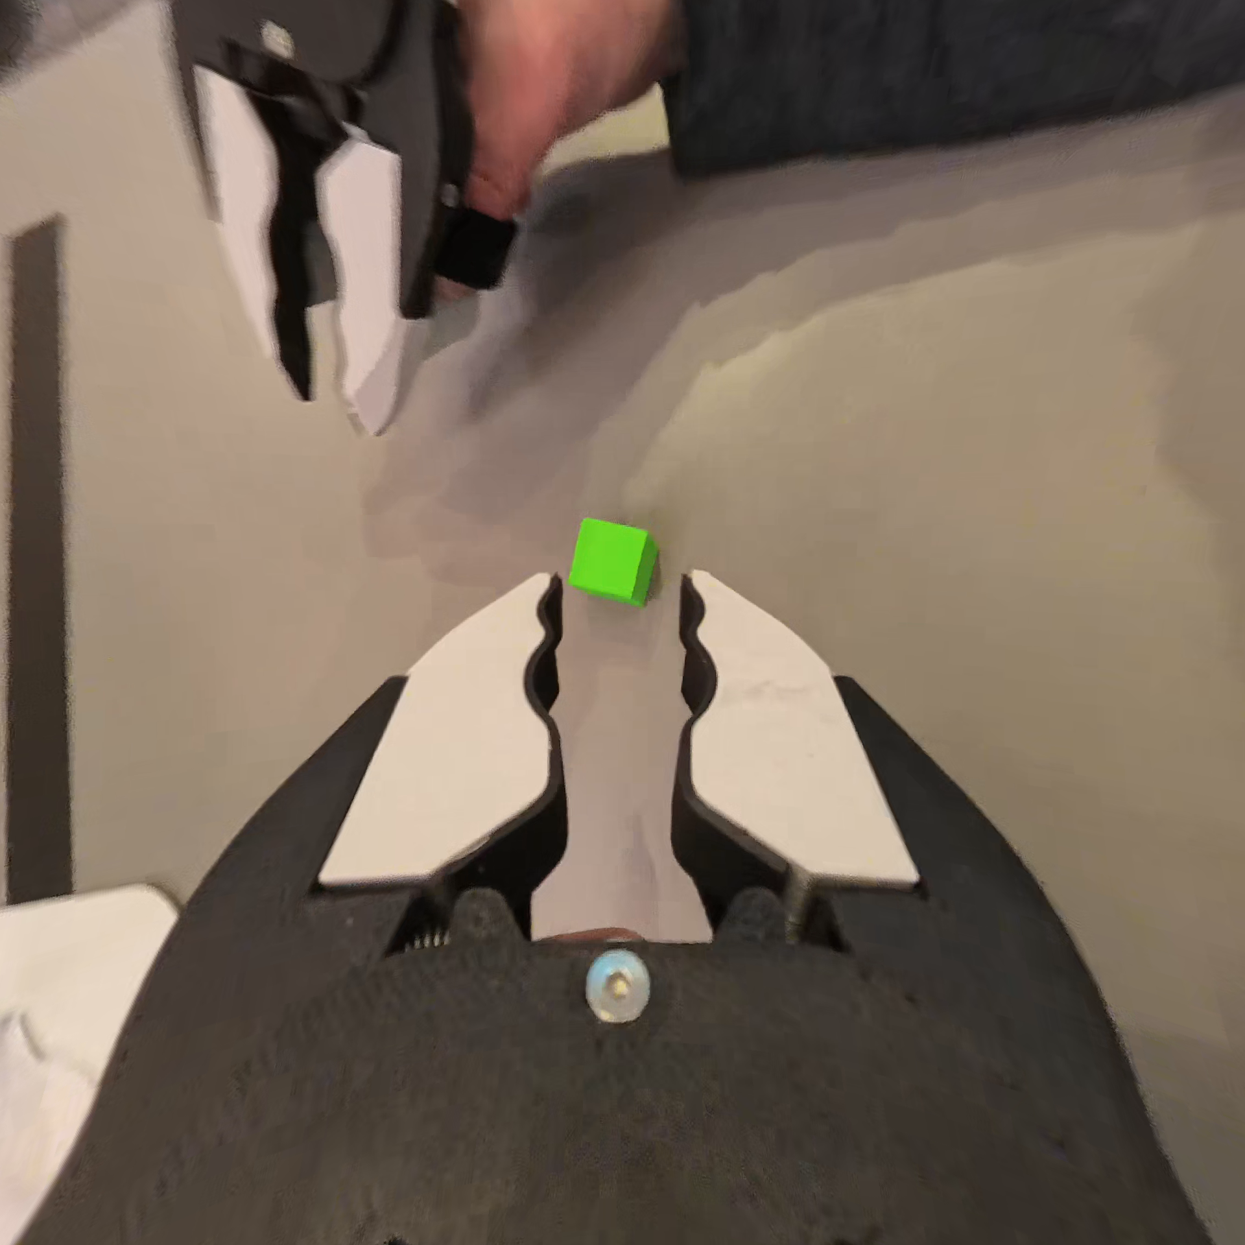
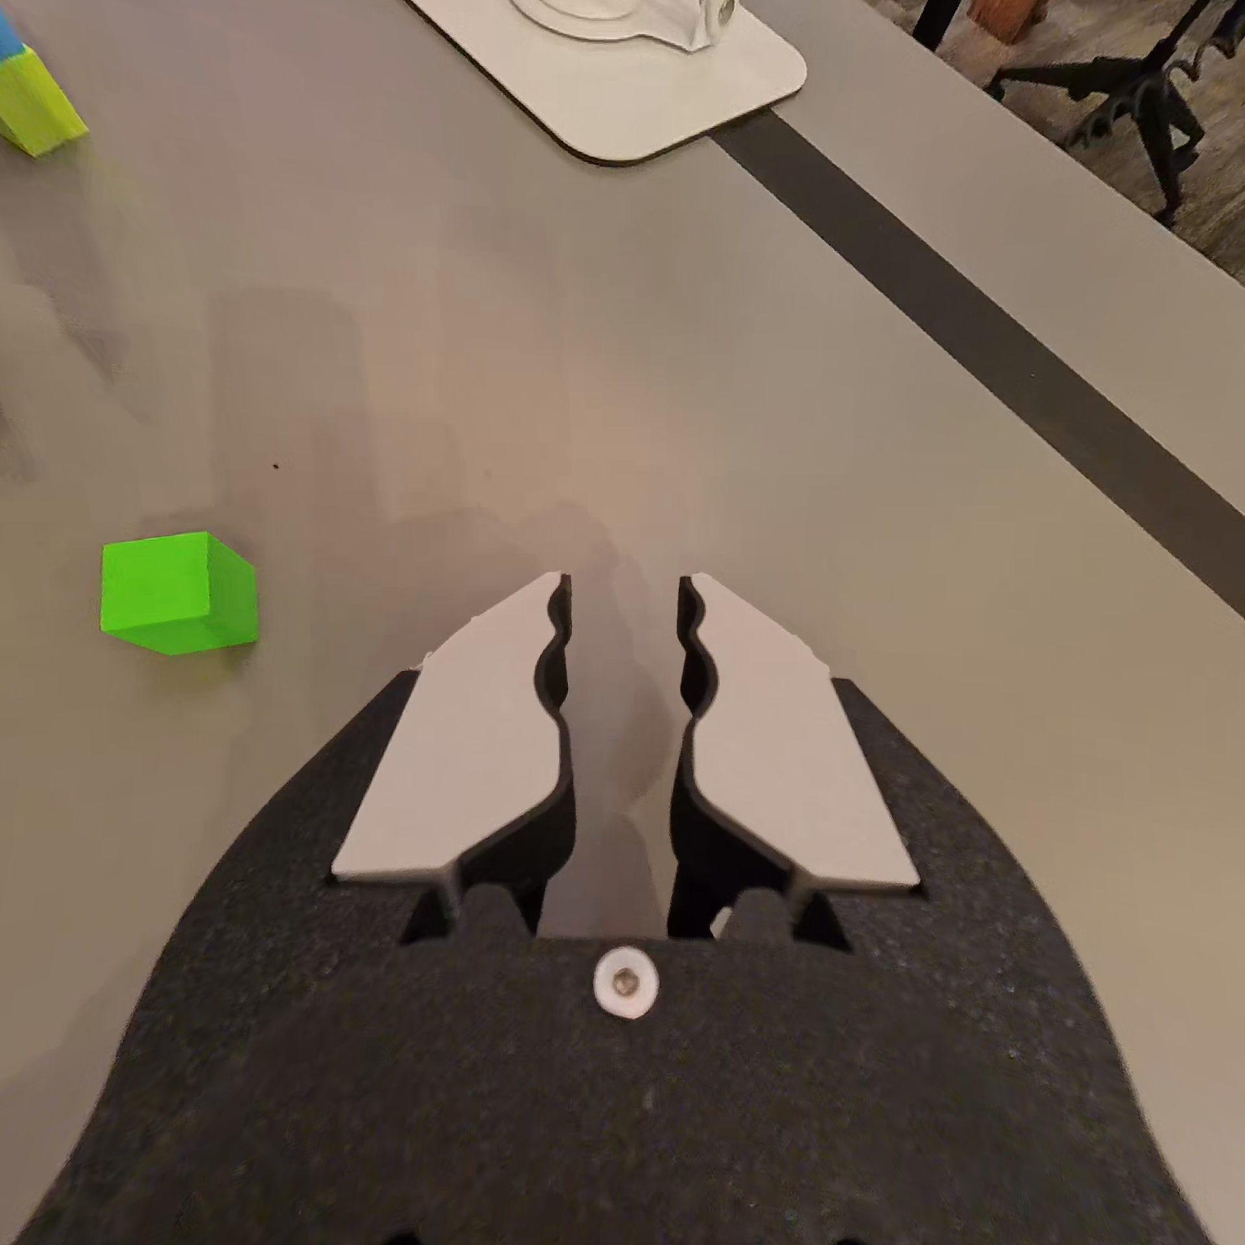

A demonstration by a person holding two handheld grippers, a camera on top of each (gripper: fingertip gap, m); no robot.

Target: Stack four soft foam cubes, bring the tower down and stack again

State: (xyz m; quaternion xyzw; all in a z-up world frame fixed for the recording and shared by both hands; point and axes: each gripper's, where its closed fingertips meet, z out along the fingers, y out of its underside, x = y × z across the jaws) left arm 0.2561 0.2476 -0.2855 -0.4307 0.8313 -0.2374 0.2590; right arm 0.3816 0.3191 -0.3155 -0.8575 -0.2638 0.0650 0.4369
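Observation:
A bright green foam cube (image 1: 610, 563) lies on the grey table just beyond my left gripper (image 1: 621, 579). The left gripper's jaws stand open and empty, with the cube ahead of the tips and clear of both pads. The same cube shows in the right wrist view (image 2: 176, 593), to the left of my right gripper (image 2: 625, 581), which is open and empty above bare table. A yellow-green cube (image 2: 37, 111) with a blue cube (image 2: 9, 37) on it stands at the far left edge. The right gripper (image 1: 337, 397) also shows in the left wrist view, blurred, at the upper left.
A white mat (image 2: 626, 87) with a white object on it lies at the far side. A dark strip (image 2: 977, 330) crosses the table. The table edge and a chair base (image 2: 1138, 114) are at the right. A hand and dark sleeve (image 1: 943, 74) are at the top. My left gripper is the nearer one to the bright green foam cube (image 1: 610, 563): about 5 centimeters, against 11 centimeters. It turns up in the right wrist view (image 2: 145, 570) as well.

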